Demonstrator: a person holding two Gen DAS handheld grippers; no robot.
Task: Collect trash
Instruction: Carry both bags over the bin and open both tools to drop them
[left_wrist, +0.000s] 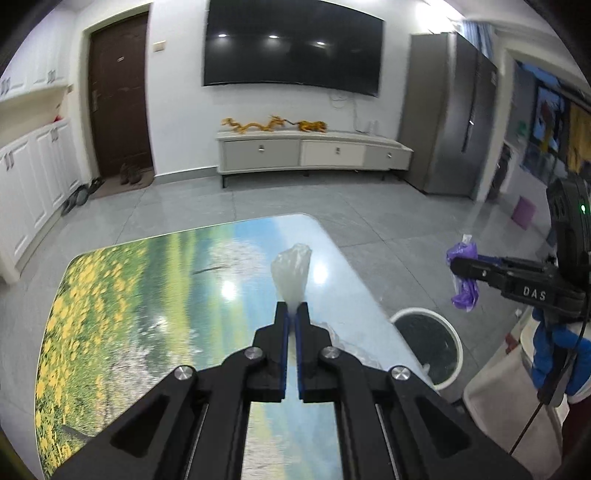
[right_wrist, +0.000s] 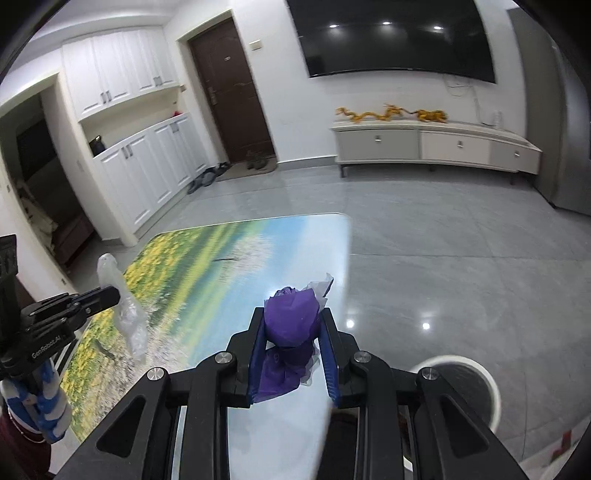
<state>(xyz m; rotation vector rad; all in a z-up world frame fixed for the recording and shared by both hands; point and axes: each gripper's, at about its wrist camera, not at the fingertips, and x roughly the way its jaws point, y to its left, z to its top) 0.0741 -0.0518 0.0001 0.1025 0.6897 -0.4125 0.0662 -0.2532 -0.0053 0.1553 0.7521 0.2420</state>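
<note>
My left gripper (left_wrist: 291, 307) is shut on a crumpled clear plastic wrapper (left_wrist: 291, 271), held up above the table (left_wrist: 147, 295) with its landscape print. In the right wrist view the same wrapper (right_wrist: 127, 314) dangles from the left gripper (right_wrist: 114, 295) at the left edge. My right gripper (right_wrist: 291, 321) is shut on a wad of purple plastic (right_wrist: 291, 317), its fingers pressed on both sides, over the table's right edge. The left wrist view shows that purple wad (left_wrist: 463, 280) in the right gripper (left_wrist: 456, 266), out over the floor. A white round trash bin (left_wrist: 428, 343) stands beside the table, below the right gripper.
The bin (right_wrist: 461, 384) has a dark liner and sits on grey floor tiles at the table's right side. A white TV cabinet (left_wrist: 314, 151), a wall TV (left_wrist: 291, 44), a brown door (left_wrist: 118, 96) and a steel fridge (left_wrist: 450, 114) line the far wall. Gloved hands (left_wrist: 561, 354) hold both grippers.
</note>
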